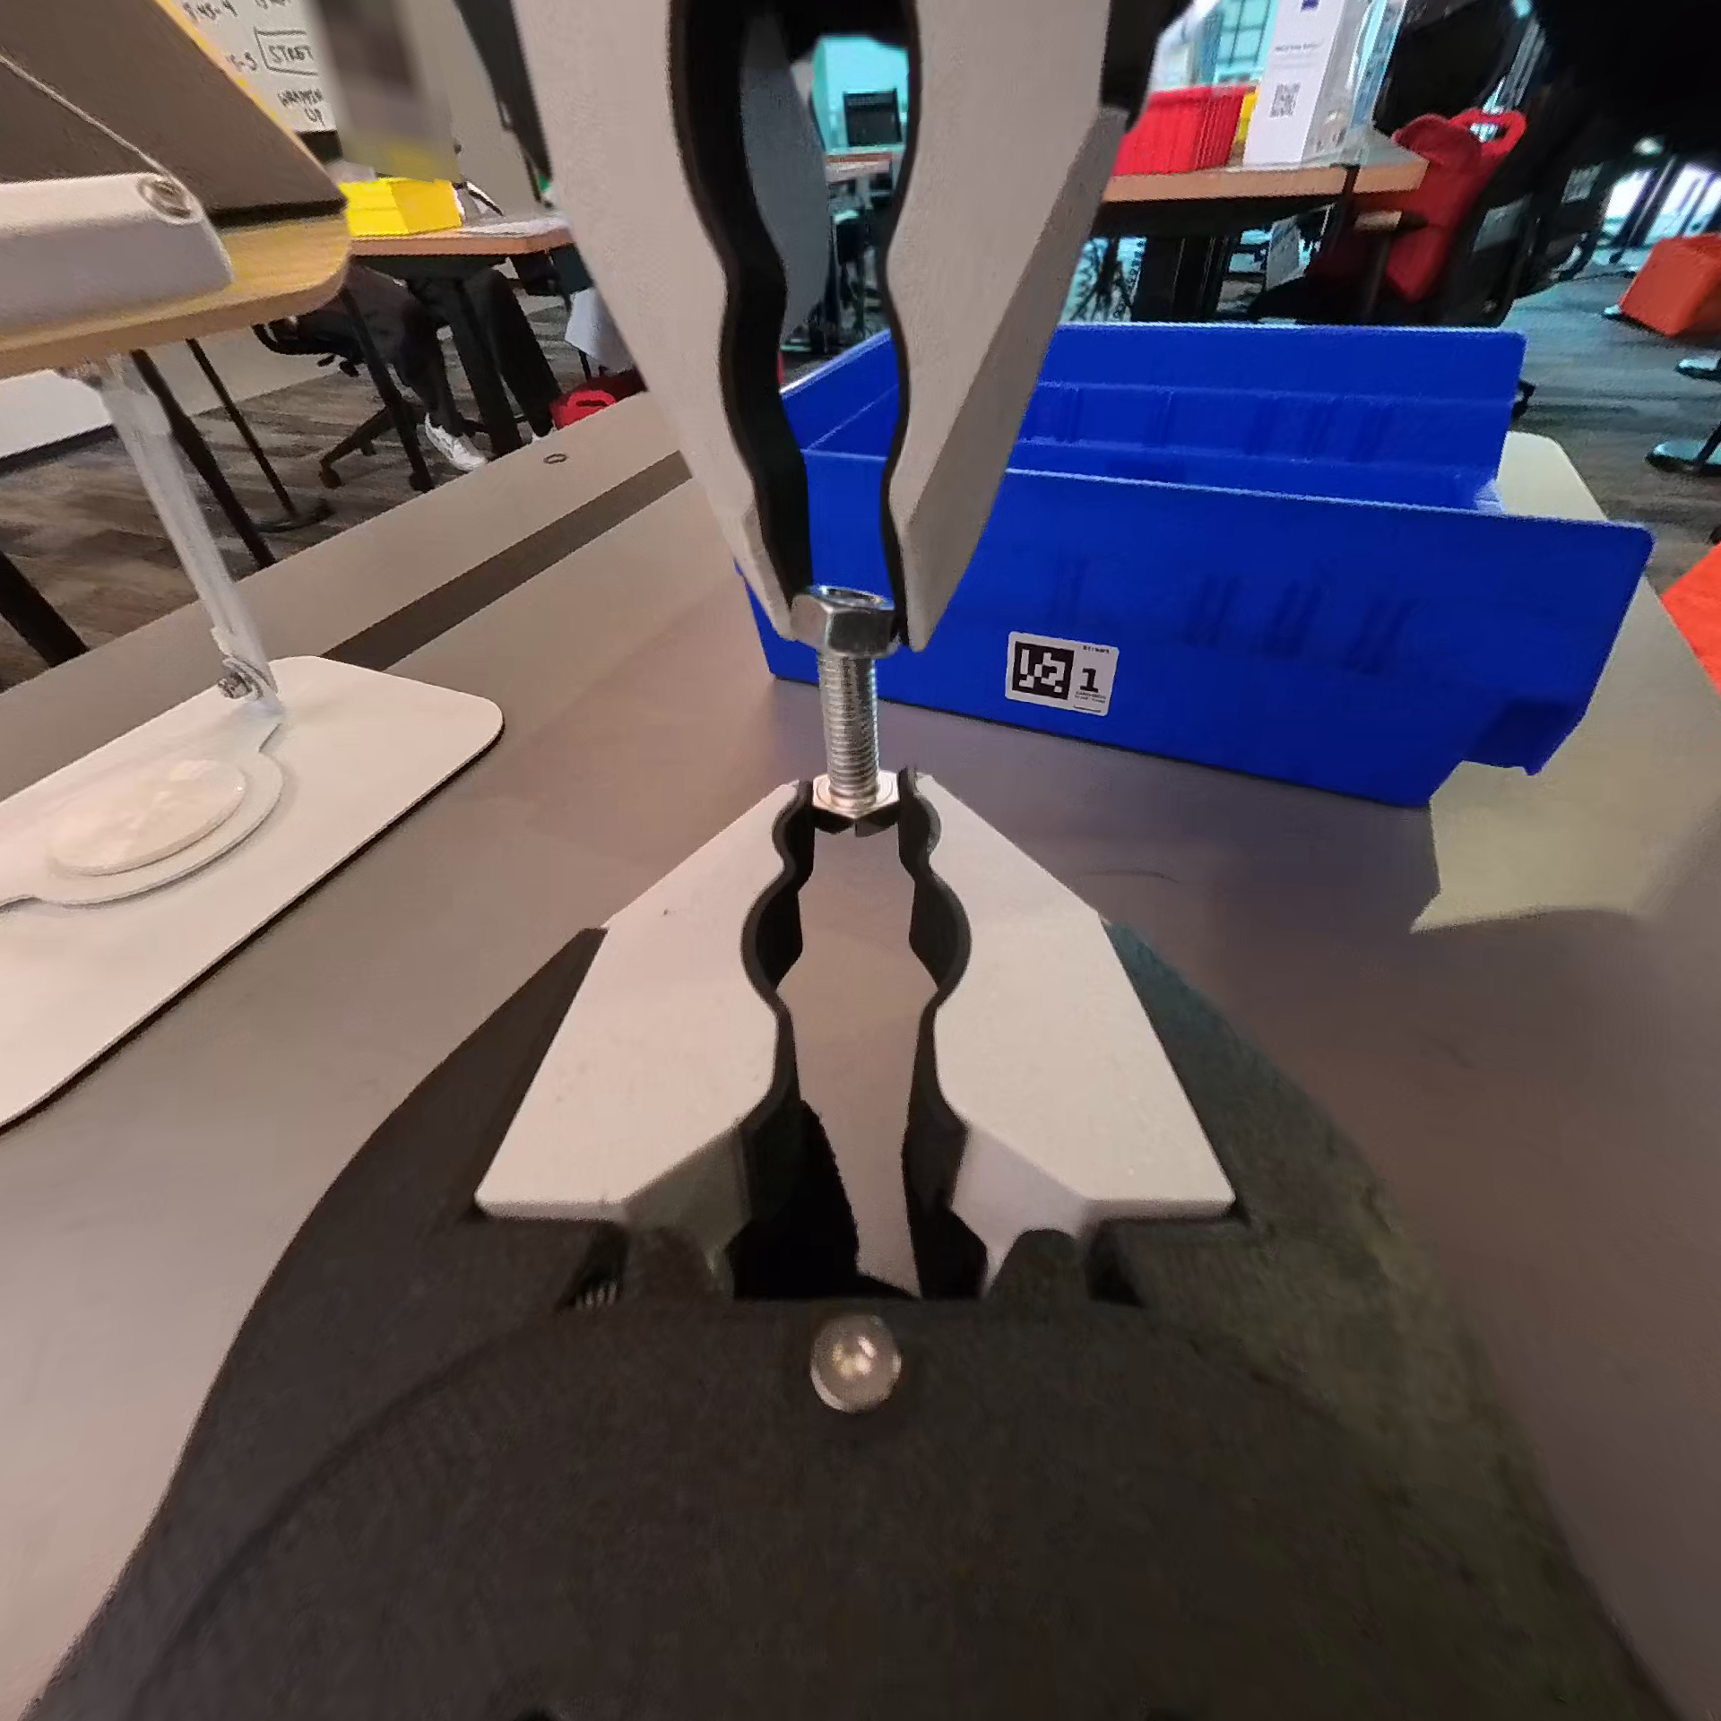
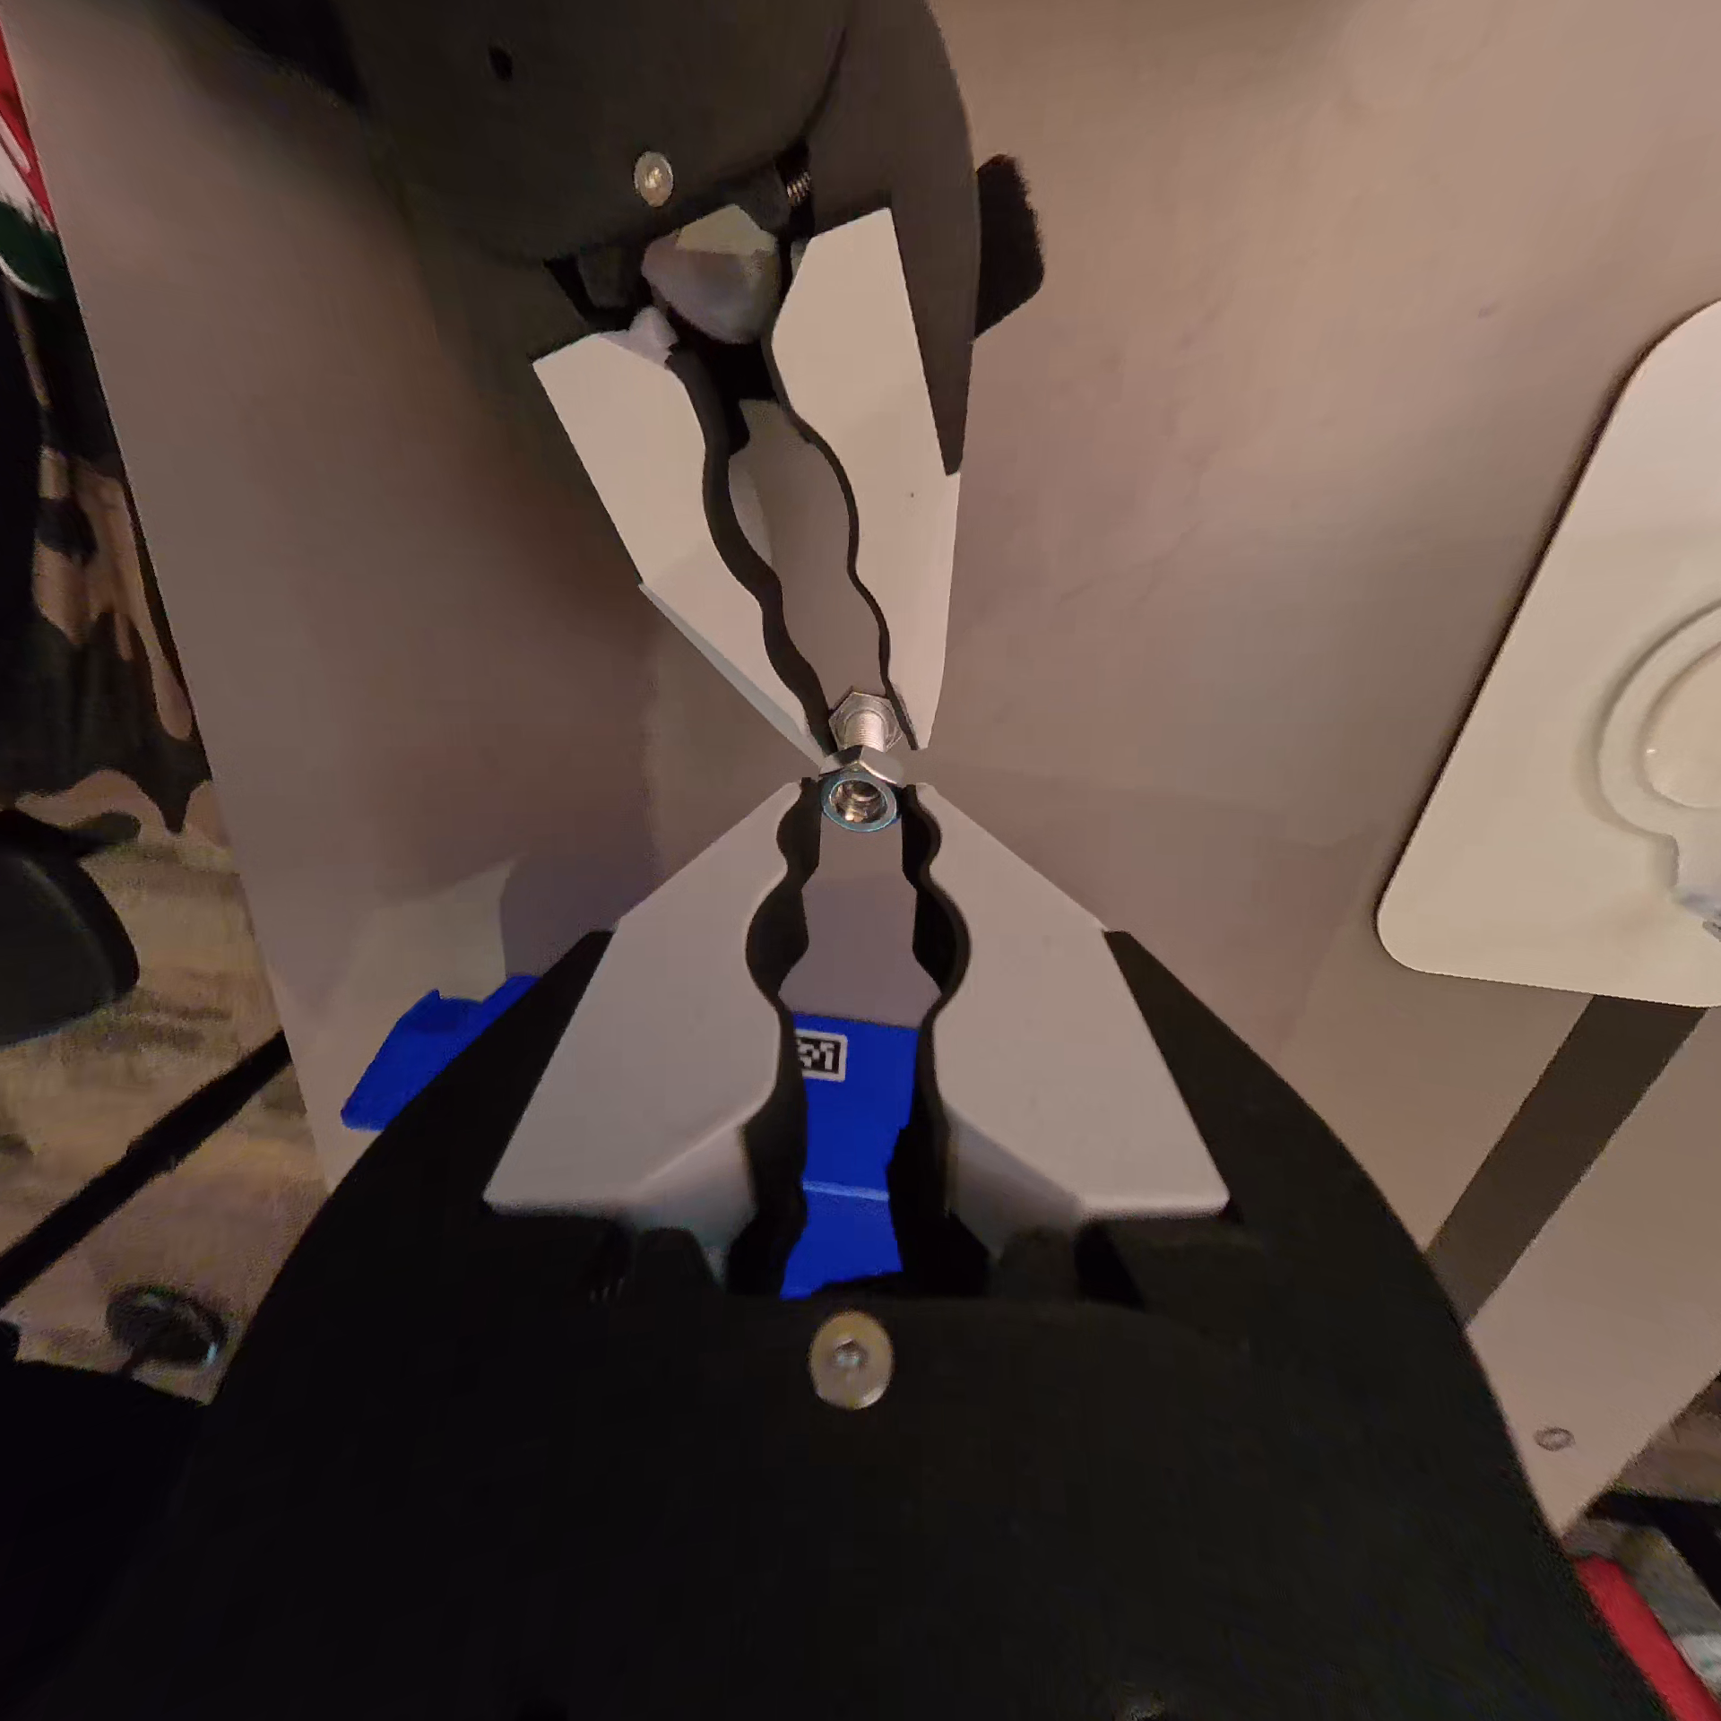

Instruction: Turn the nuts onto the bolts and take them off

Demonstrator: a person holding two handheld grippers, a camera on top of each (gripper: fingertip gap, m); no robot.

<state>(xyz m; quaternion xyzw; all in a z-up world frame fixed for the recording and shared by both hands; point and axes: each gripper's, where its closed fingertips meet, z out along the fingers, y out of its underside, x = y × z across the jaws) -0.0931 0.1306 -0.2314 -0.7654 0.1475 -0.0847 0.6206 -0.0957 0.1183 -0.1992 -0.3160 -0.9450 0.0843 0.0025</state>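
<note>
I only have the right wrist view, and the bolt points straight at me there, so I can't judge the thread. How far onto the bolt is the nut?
Observer: In the left wrist view the nut sits at the very tip of the bolt. Nearly all the thread below it is bare.
Operator: Is my right gripper touching that thread?
Observer: No. The right gripper comes down from above and its tips close only on the nut's sides. The thread under them is free.
</note>
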